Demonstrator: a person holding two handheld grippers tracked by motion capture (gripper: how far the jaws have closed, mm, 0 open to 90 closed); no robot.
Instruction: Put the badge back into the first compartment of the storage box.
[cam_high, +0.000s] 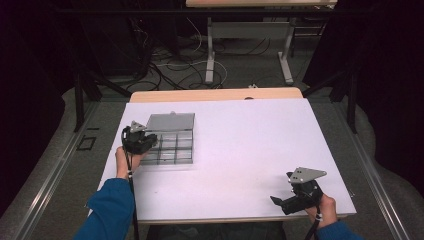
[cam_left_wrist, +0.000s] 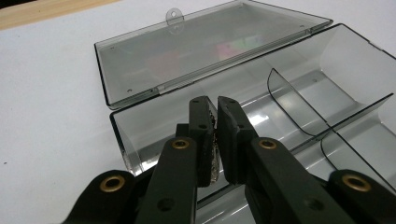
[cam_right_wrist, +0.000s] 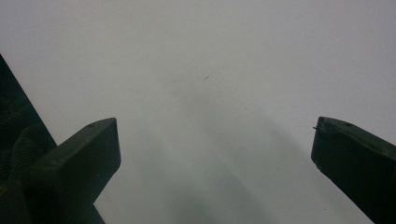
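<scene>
Table (cam_high: 240, 145) white, cabled floor (cam_high: 175, 65) behind; left gripper (cam_left_wrist: 214, 103) pinched together, right gripper (cam_right_wrist: 212, 140) wide.

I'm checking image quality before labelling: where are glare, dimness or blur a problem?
High view: dark surroundings, bright white table. Left gripper view: coloured reflections on the open lid of the clear box; near fingers soft. Right gripper view: dim, soft shadows on the table.

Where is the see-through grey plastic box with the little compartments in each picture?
High view: the open see-through grey plastic compartment box lies left of centre on the white table, by the left gripper.
Left gripper view: the box spreads behind the shut jaws.
Right gripper view: not there.
Shared landmark: the box's raised lid.
</scene>
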